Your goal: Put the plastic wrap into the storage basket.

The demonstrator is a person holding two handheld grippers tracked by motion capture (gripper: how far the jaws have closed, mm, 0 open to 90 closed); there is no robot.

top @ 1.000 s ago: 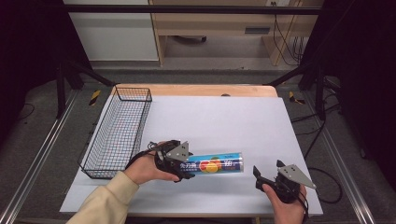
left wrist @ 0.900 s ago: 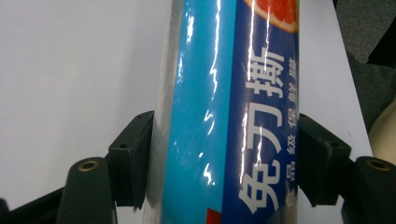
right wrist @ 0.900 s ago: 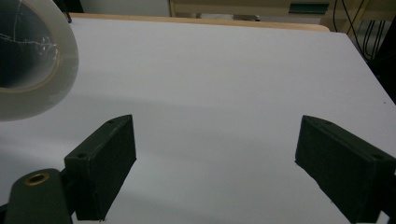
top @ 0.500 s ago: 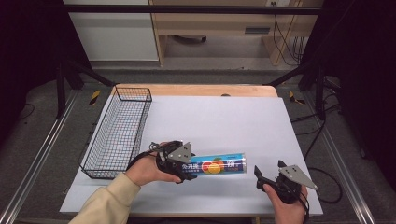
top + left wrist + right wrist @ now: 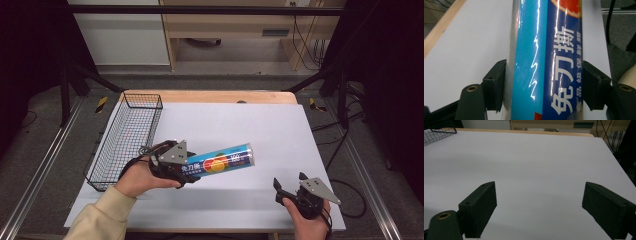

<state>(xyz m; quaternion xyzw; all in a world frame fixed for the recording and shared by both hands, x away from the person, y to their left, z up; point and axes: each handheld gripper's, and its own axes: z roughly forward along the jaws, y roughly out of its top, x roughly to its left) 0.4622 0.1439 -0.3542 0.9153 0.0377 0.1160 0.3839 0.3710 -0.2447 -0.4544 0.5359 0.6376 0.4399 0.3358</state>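
Blue roll of cling film (image 5: 220,161), glossy wrapper w/ some fruit print and white Chinese lettering, is off the table now. The left gripper (image 5: 186,170) is clamped on it near one end, and the other end sticks out to the right, tilted up a bit, over the middle of the white table (image 5: 260,125). In the left gripper view you can see both black pads (image 5: 495,85) pressed flat against the sides of the roll (image 5: 544,62), so imo that's a proper grip, not just a pinch at the edge.

So where are we? Judging by what's in hand, the pick is done: roll grabbed and lifted clear of the surface. What's left is the actual drop-off. My guess is it's headed for the black wire basket (image 5: 127,140) sitting along the table's left edge, just beside the left hand. Basket looks empty afaict, nothing in it. So roughly halfway: swing the roll left, get it over the basket rim, lower it, let go. Roll is long-ish vs the basket's width, so it prob needs to go in lengthwise.

Right gripper (image 5: 290,184) isn't doing anything rn. It's parked near the front right corner of the table, well apart from the roll, jaws spread wide w/ nothing between them. The right gripper view has just bare tabletop between the pads (image 5: 480,207), w/ a corner of the basket (image 5: 439,132) far off at top left.
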